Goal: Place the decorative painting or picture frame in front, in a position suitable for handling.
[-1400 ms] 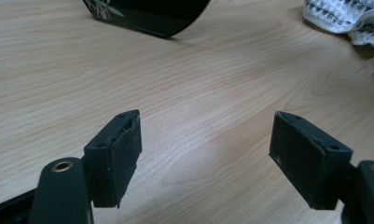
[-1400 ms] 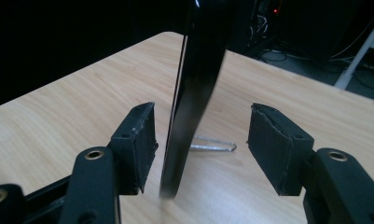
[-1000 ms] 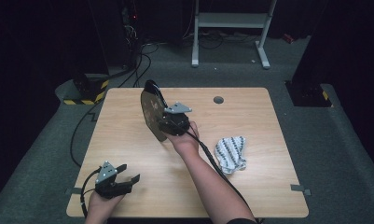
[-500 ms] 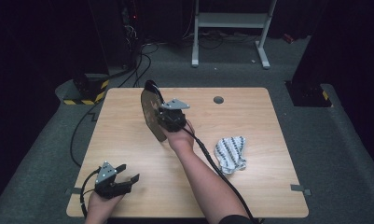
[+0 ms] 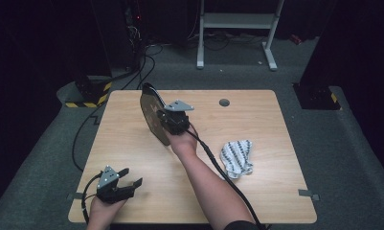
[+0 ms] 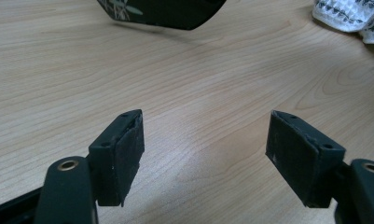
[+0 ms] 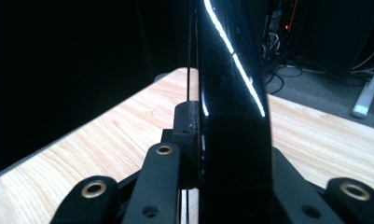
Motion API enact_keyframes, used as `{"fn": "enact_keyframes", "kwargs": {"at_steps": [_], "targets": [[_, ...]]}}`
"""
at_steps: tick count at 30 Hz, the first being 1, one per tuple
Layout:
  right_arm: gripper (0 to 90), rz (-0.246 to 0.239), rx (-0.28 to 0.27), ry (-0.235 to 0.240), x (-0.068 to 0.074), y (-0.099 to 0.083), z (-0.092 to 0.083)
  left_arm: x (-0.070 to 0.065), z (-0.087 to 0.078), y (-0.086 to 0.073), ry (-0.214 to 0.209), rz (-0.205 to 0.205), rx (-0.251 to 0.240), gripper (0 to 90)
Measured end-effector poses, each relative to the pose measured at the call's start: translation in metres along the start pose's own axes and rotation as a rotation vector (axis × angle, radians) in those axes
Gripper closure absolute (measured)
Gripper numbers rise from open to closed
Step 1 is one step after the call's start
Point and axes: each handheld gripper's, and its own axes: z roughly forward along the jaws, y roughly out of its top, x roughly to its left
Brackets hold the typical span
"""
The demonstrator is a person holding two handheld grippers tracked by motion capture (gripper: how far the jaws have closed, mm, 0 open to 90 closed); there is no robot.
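Note:
A dark oval plate (image 5: 150,111) stands on its edge at the middle of the wooden table (image 5: 256,120). My right gripper (image 5: 163,120) reaches it from the near right. Its jaws have just been closing and now pinch the plate's rim. In the right gripper view the glossy black plate (image 7: 231,116) rises upright between the pads of the right gripper (image 7: 226,144). At the near left corner my left gripper (image 5: 132,176) rests low over the table, open. Nothing sits between the pads of the left gripper (image 6: 208,149). Farther off in that view is the plate's lower edge (image 6: 170,9).
A white cloth with a black pattern (image 5: 237,157) lies crumpled on the right half of the table, and again at the top right of the left gripper view (image 6: 348,14). The right gripper's cable (image 5: 218,167) runs along the forearm. A small round hole (image 5: 224,102) marks the far side.
The right hand has edged slightly left against the plate, which keeps standing on its edge. The left gripper has not moved.

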Motion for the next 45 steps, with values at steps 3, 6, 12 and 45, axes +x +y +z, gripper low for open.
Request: {"fn": "enact_keyframes", "kwargs": {"at_steps": [3, 6, 12, 45], "targets": [[81.1, -0.016, -0.020, 0.013, 0.001, 0.005, -0.014, -0.001, 0.001, 0.000, -0.001, 0.005, 0.005, 28.1], [81.1, -0.040, -0.042, 0.024, 0.003, 0.005, -0.033, -0.002, 0.001, 0.000, -0.003, 0.007, 0.004, 28.1], [81.0, -0.052, -0.056, 0.039, 0.005, -0.007, -0.073, -0.003, 0.001, 0.001, -0.004, 0.019, -0.005, 28.0], [80.7, 0.014, -0.093, 0.164, 0.014, -0.079, -0.127, -0.005, 0.001, 0.000, 0.008, 0.012, -0.020, 27.8]]}}
